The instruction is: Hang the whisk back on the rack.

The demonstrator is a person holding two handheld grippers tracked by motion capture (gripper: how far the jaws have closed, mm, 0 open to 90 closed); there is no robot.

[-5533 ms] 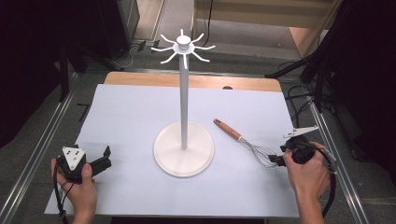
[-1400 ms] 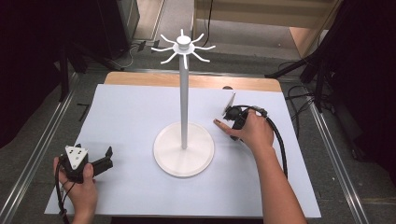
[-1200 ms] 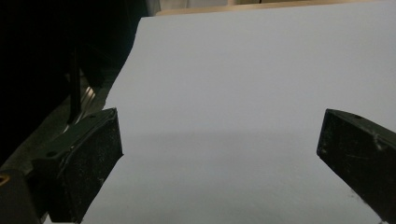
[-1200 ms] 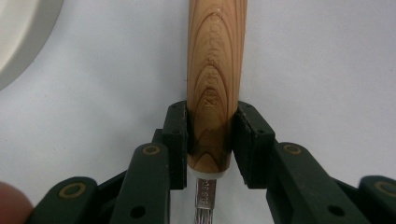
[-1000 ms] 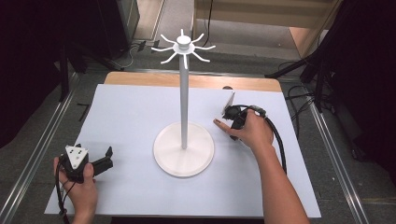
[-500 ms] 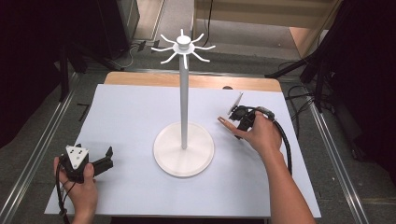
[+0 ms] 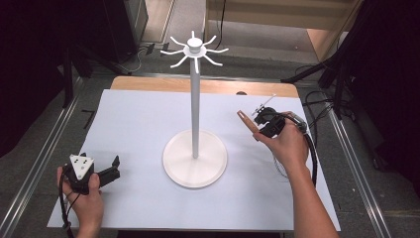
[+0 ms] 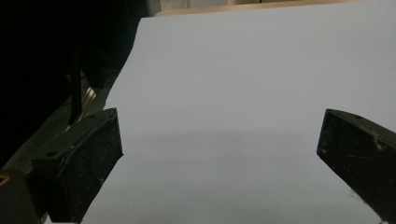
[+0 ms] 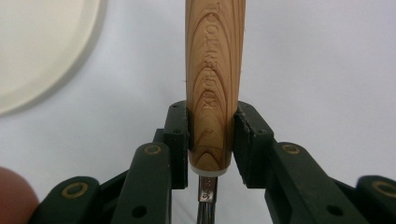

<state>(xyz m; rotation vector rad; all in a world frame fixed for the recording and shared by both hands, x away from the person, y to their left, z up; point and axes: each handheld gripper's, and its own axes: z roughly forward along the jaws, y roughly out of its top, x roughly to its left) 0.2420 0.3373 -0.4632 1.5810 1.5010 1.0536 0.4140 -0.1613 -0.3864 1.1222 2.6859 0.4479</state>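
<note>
The right gripper [image 9: 211,140] pinches the whisk's wooden handle [image 9: 214,84], lifted; next it likely needs hanging on the stand [image 7: 195,99], while the left gripper [image 8: 219,154] sits spread.

High overhead, two jaw-level close-ups — shared white sheet [image 7: 138,124]

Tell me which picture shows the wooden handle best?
The right gripper view: the light brown wooden whisk handle stands close up between the black right tongs, with grain and stamped letters clear. The high view shows that handle small, poking from the right tongs. The left gripper view shows white tabletop.
</note>
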